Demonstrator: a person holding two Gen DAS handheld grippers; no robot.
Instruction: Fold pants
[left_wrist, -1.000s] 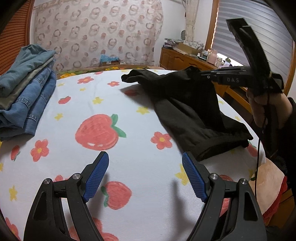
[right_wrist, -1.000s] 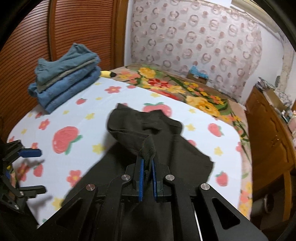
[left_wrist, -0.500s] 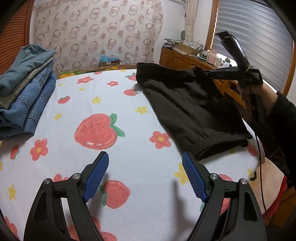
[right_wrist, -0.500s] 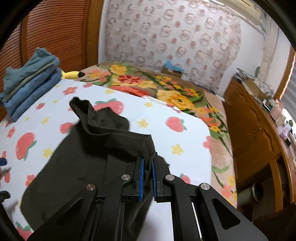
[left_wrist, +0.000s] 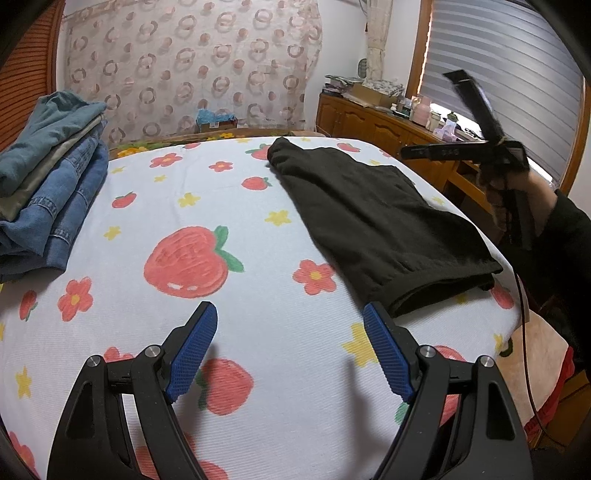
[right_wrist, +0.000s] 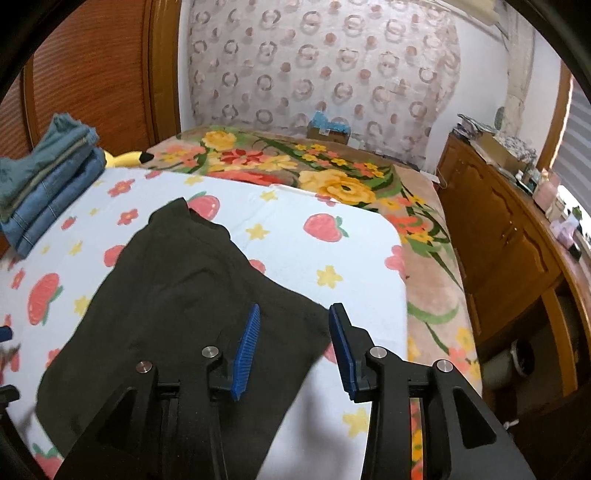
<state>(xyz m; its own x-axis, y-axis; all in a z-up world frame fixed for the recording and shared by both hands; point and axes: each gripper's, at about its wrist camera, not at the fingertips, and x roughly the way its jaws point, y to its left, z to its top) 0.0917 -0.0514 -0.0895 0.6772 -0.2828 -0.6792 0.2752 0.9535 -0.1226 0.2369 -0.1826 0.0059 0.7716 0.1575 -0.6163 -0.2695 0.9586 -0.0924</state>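
Pants (left_wrist: 373, 218) lie flat along your bed's (left_wrist: 221, 325) right edge, long axis front-to-back; both claws, left (left_wrist: 290, 349) and right (right_wrist: 293, 350), spread wide, empty.

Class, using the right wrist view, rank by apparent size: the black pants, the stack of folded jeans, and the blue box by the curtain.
1. black pants
2. stack of folded jeans
3. blue box, though it sits farthest from the camera.

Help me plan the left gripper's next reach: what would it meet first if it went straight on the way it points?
Likely the strawberry-print sheet, bare ahead of the open left gripper; the black pants lie off to its right.
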